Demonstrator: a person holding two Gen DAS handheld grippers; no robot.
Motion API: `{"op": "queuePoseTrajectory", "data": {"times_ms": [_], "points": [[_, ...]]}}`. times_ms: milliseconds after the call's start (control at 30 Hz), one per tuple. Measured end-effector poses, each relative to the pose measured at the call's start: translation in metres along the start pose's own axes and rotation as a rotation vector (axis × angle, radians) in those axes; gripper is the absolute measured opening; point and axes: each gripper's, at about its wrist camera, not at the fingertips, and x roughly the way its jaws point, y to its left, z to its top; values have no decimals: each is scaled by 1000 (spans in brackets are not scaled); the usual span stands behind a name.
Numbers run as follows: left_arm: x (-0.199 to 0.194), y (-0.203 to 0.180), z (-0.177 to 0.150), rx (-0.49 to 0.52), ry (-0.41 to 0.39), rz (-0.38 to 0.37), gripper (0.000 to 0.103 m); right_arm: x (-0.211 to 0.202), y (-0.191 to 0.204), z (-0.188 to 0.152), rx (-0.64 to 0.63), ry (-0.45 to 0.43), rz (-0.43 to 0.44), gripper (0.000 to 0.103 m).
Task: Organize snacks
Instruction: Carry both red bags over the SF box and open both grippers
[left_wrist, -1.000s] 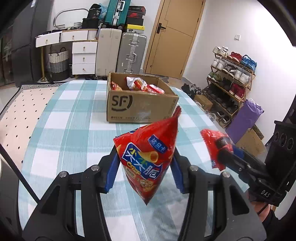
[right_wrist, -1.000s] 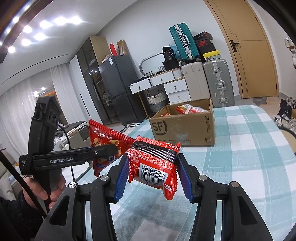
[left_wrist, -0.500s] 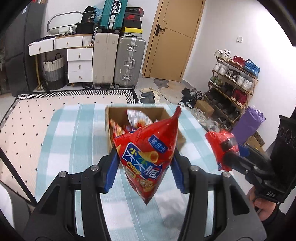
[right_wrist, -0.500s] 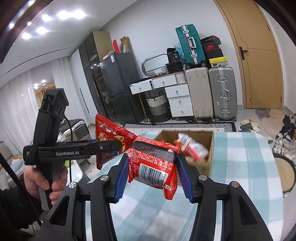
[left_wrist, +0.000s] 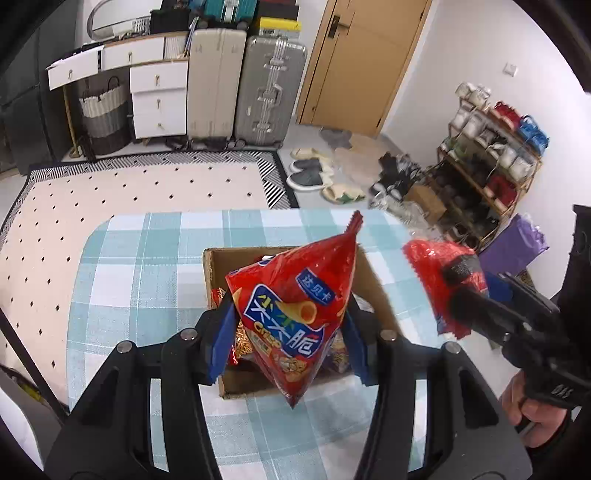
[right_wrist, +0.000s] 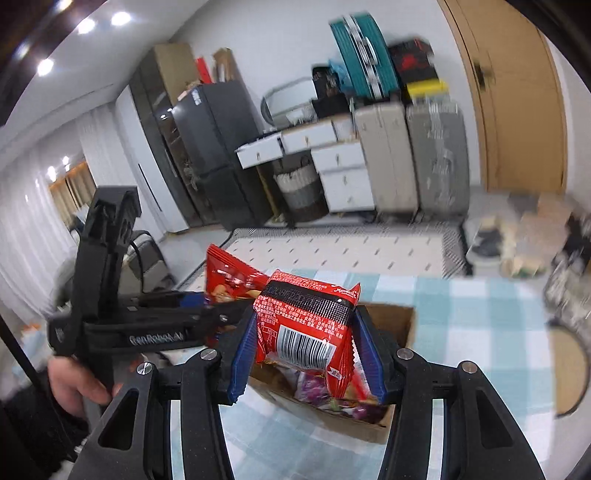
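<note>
My left gripper (left_wrist: 290, 332) is shut on a red crisp bag (left_wrist: 295, 306) and holds it right above the open cardboard box (left_wrist: 210, 266), which holds several snack packs. My right gripper (right_wrist: 306, 354) is shut on a red snack pack with a barcode (right_wrist: 306, 325), also above the box (right_wrist: 399, 325). In the left wrist view the right gripper and its red pack (left_wrist: 439, 273) hang just right of the box. In the right wrist view the left gripper's crisp bag (right_wrist: 229, 277) shows to the left.
The box stands on a table with a teal checked cloth (left_wrist: 140, 266). Beyond the table's far edge lie a dotted rug (left_wrist: 147, 188), suitcases (left_wrist: 269, 85), white drawers (left_wrist: 159, 99) and a shoe rack (left_wrist: 491, 155). A round stool (right_wrist: 569, 373) stands at the right.
Both grippers rose and moved forward with their bags, from in front of the box to directly above it, now tilted down into it. Both grips stayed shut.
</note>
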Motion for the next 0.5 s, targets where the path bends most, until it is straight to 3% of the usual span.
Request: {"op": "queuePoseTrajectory", "data": {"times_ms": [67,200,367,500], "points": [[12,0,-1,-9,18,-19,49,15,-14,5,65,32,35,51],[40,-4,1,25,50,10,50,37,-24,4,47,61,-1,51],[76,8,-1,-29,96,-5,50,65,-36,-7,73,108,-1,51],[94,9,-8,-1,105,20,50,76,-42,-20,73,129,-17,51]]}}
